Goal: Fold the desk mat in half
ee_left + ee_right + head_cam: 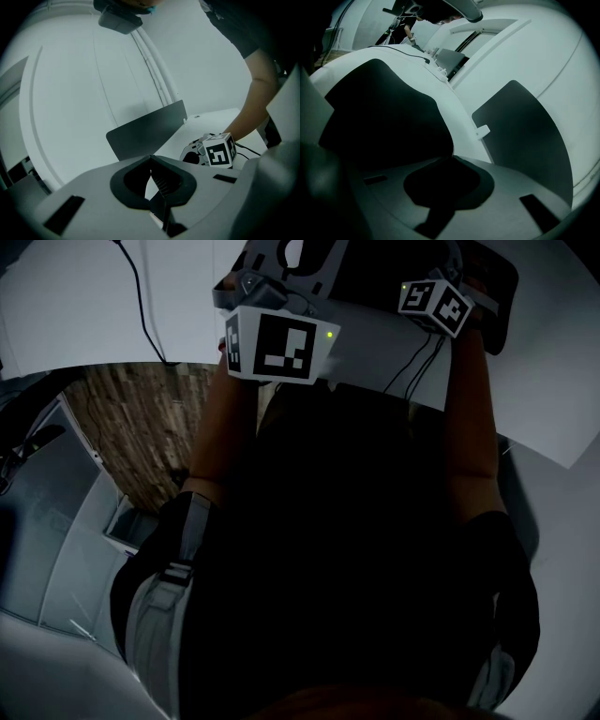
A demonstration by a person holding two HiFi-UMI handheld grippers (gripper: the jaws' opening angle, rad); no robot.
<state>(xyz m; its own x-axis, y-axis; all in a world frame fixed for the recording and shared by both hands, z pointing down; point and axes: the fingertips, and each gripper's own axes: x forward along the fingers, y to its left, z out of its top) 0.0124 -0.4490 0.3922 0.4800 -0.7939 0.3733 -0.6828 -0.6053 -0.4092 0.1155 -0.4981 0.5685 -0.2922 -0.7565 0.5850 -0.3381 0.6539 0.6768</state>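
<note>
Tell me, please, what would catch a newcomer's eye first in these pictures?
The black desk mat: in the right gripper view it covers the left part of the white table and runs up to the shut right gripper. In the left gripper view, past the left gripper, the right gripper's black-and-white marker cube stands out over the table, near a dark upright panel at its far edge.
</note>
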